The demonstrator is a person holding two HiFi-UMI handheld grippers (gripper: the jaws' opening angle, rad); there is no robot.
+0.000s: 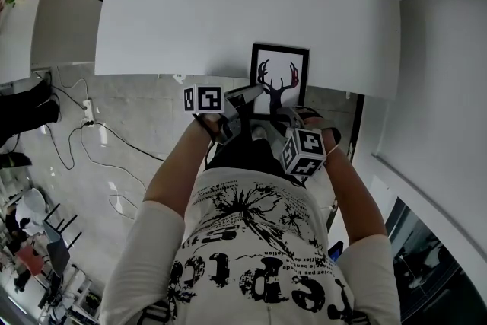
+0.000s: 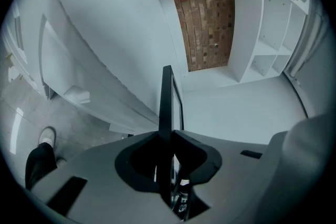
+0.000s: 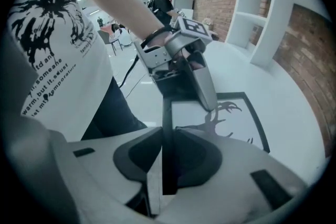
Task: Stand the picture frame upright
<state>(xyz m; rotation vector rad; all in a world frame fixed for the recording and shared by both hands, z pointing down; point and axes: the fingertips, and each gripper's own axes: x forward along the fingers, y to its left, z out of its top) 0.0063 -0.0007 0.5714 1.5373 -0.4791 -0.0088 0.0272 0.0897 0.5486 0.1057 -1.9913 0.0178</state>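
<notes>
Two tongs: both pinch the picture frame [image 1: 279, 76], one at each side of its near end.
Left tongs [image 2: 167, 136]: pads pressed on the frame's thin black edge, which runs straight away between them.
Right tongs [image 3: 169, 134]: clamped on the black edge likewise.
Frame position: at the near edge of the white worktop [image 1: 243, 4], antlered-deer print facing up.
Tilt: cannot tell whether it lies flat or is lifted.
Background: brick wall [image 2: 207, 18], white shelves [image 2: 273, 44].

The picture frame [image 1: 279, 76] is on the table [image 1: 228, 11], at its near edge. The left gripper [image 1: 251, 95] holds its left side, and the right gripper [image 1: 283, 118] its near side.
</notes>
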